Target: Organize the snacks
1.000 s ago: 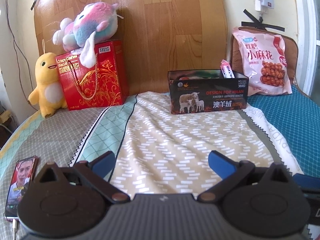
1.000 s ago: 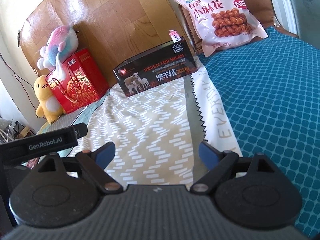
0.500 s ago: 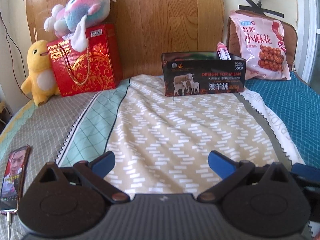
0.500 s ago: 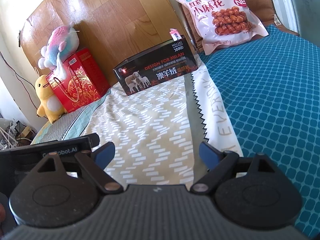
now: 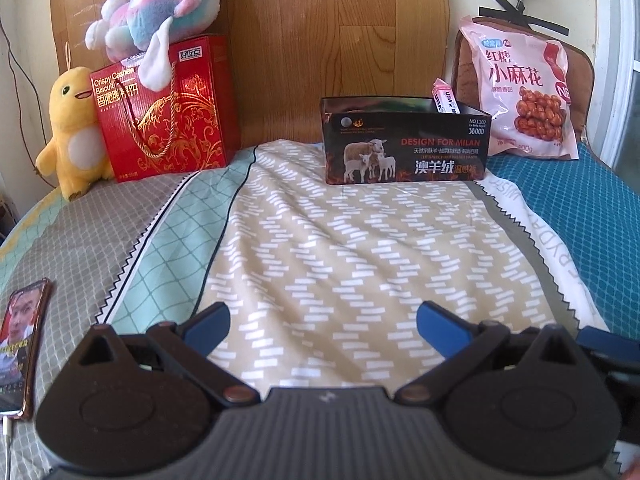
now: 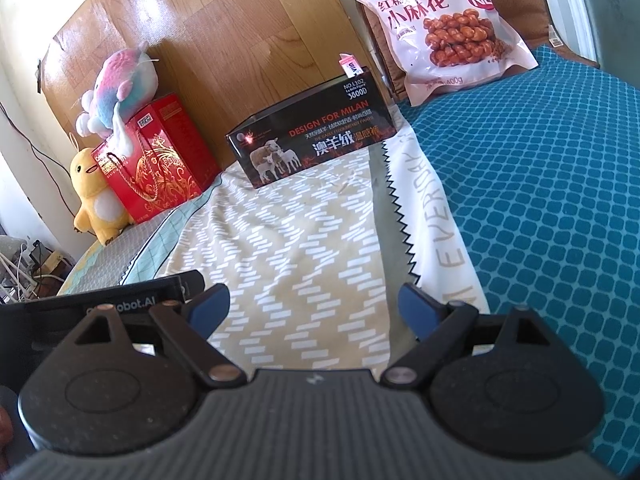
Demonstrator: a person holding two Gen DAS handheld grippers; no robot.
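Observation:
An open black box with sheep pictures (image 5: pixel 406 144) stands on the bed near the headboard; it also shows in the right wrist view (image 6: pixel 310 140). A small pink snack packet (image 5: pixel 446 98) sticks up from its right end (image 6: pixel 349 66). A pink bag of twisted dough snacks (image 5: pixel 524 96) leans against a brown cushion at the far right (image 6: pixel 440 24). My left gripper (image 5: pixel 322 320) is open and empty, low over the beige sheet, far from the box. My right gripper (image 6: pixel 314 306) is open and empty, beside the left one.
A red gift box (image 5: pixel 168 112) stands at the far left with a pastel plush (image 5: pixel 160 8) on top and a yellow duck plush (image 5: pixel 74 132) beside it. A phone (image 5: pixel 22 340) lies at the left bed edge. A wooden headboard (image 5: pixel 320 32) backs the bed.
The left wrist view has tilted up and drawn slightly nearer the box. The right gripper has shifted a little. Both stay open and empty.

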